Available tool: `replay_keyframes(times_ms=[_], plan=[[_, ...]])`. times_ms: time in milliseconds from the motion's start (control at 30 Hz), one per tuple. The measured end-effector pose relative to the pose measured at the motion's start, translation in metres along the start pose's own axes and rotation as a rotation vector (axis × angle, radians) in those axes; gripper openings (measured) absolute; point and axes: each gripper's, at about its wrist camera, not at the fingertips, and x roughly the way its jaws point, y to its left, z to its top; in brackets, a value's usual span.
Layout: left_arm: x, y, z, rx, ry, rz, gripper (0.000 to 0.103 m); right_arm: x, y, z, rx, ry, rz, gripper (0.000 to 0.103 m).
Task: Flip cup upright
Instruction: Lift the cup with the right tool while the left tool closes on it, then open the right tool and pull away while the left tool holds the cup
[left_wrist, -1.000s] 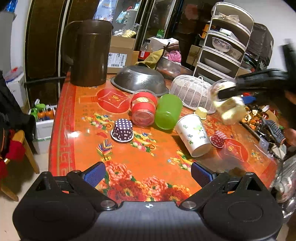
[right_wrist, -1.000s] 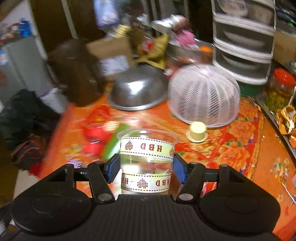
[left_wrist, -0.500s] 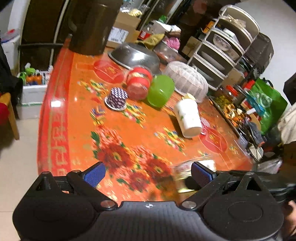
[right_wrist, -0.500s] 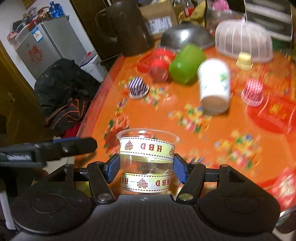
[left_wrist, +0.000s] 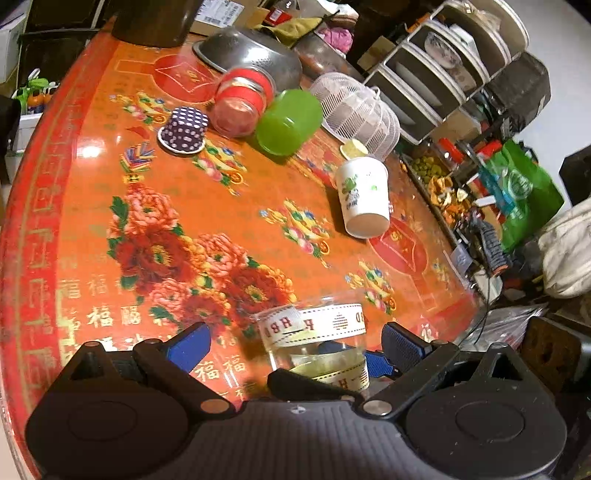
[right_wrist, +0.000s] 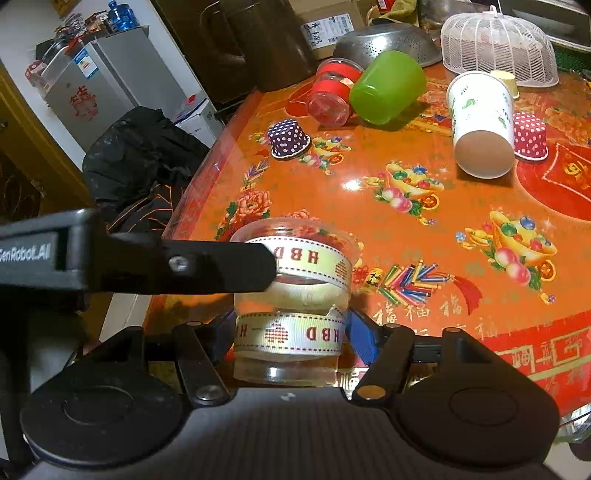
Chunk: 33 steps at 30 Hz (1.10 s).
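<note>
We've got the clear cup (right_wrist: 291, 295) with the 2 "HBD" ribbon bands standing upright at the near edge of the orange floral surface (right_wrist: 424, 236), and the right hand-held gripper (right_wrist: 291, 330) is clamped on its lower band. The left hand-held gripper (left_wrist: 295, 345) is spread wide around the same cup — one of its fingers (right_wrist: 221, 264) lies against the upper band. Farther back, the white paper cup (right_wrist: 480, 125), green cup (right_wrist: 388, 86) and red-banded jar (right_wrist: 332, 96) lie on their sides, and 2 polka-dot cupcake liners (right_wrist: 288, 138) sit upside down.

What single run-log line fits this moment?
right gripper: shut on clear cup | cup: upright, near table edge | left gripper: open, beside cup
</note>
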Motion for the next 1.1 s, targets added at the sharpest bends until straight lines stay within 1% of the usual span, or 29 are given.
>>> replay_keyframes(times_ms=[100, 167, 333, 400, 500, 600, 700, 767, 833, 967, 1100], plan=[[0.011, -0.007, 0.001, 0.008, 0.034, 0.015, 0.099, -0.002, -0.001, -0.004, -0.014, -0.005, 0.013, 0.066], [0.016, -0.008, 0.003, -0.006, 0.046, 0.027, 0.097, -0.004, -0.002, -0.007, -0.021, -0.008, 0.018, 0.066], [0.020, -0.010, 0.004, -0.025, 0.037, 0.048, 0.094, -0.009, -0.008, -0.011, -0.026, -0.015, 0.030, 0.066], [0.023, -0.010, 0.004, -0.029, 0.044, 0.059, 0.089, -0.010, -0.009, -0.013, -0.030, -0.017, 0.033, 0.067], [0.027, -0.012, 0.005, -0.022, 0.048, 0.057, 0.086, -0.014, -0.012, -0.016, -0.029, -0.024, 0.040, 0.068], [0.027, -0.014, 0.005, -0.006, 0.050, 0.058, 0.081, -0.017, -0.016, -0.019, -0.026, -0.030, 0.046, 0.072], [0.027, -0.017, 0.004, 0.005, 0.051, 0.055, 0.081, -0.023, -0.020, -0.022, -0.027, -0.043, 0.046, 0.077], [0.028, -0.018, 0.004, 0.004, 0.046, 0.044, 0.081, -0.029, -0.022, -0.026, -0.031, -0.063, 0.042, 0.088], [0.029, -0.019, 0.004, 0.013, 0.047, 0.035, 0.080, -0.037, -0.025, -0.030, -0.022, -0.088, 0.043, 0.089], [0.026, -0.028, 0.006, 0.074, 0.023, 0.058, 0.080, -0.055, -0.035, -0.036, 0.018, -0.152, 0.055, 0.094], [0.020, -0.034, 0.010, 0.121, -0.008, 0.043, 0.080, -0.072, -0.047, -0.043, 0.071, -0.221, 0.060, 0.095]])
